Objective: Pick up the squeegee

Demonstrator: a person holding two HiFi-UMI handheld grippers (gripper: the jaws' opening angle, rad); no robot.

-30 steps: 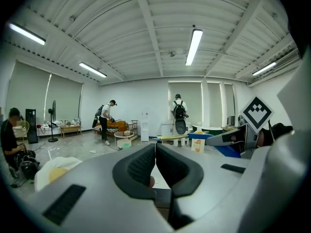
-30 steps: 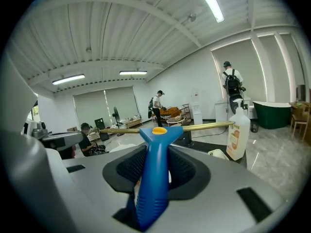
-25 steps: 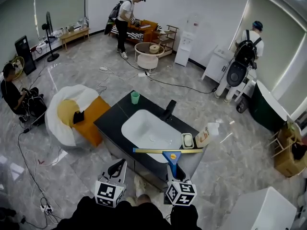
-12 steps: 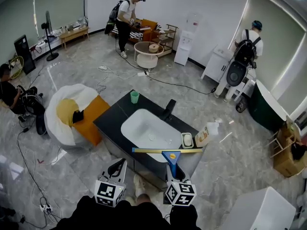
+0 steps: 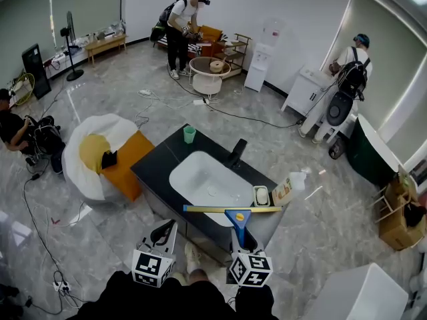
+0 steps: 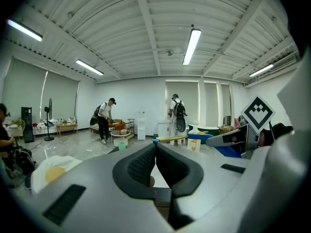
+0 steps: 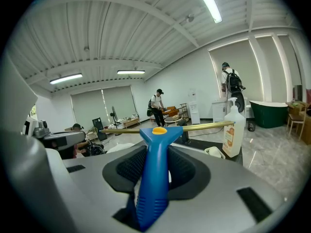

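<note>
Bystander (image 5: 351, 65) shifted, right tongs (image 5: 243, 240) clamp squeegee (image 5: 233, 210) (cup (image 5: 189, 135) upright)

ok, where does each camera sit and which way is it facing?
Head view: person's head, steeply down at the sink counter; left tool, right tool, sleeves at bottom.
Left gripper view: on the left tool, along its shut, empty jaws; right tool at right.
Right gripper view: on the right tool, along jaws shut on the squeegee; left tool at left.
Shared: all show squeegee and soap bottle.
</note>
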